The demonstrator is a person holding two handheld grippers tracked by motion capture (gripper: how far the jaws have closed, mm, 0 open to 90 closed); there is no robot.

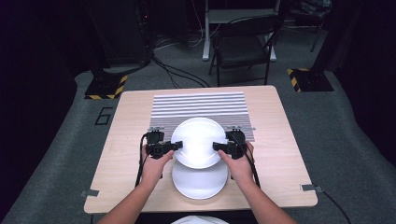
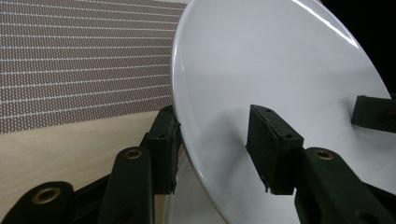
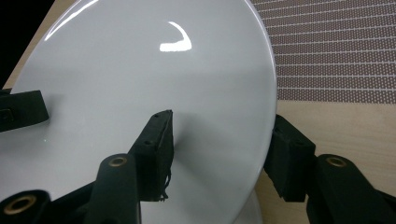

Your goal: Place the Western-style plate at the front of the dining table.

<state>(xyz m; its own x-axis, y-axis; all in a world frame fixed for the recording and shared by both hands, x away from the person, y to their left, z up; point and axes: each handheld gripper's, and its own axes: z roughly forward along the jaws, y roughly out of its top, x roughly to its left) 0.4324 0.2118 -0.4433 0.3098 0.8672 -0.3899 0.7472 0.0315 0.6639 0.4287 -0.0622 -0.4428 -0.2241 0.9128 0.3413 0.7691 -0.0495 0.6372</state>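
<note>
Plates sit stacked near the table's (image 1: 116,154) front edge; left gripper (image 1: 173,146) and right gripper (image 1: 217,146) clamp the upper plate (image 1: 197,142) above the lower plate (image 1: 200,182); left gripper view: rim pinched between both jaws, striped mat (image 2: 79,60) beyond; right gripper view: same grip on the opposite rim.

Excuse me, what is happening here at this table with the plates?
A person holds a white plate by its two opposite edges, with the left gripper on one rim and the right gripper on the other. The plate is raised above a second white plate that lies on the wooden table. A striped mat lies just behind.
</note>
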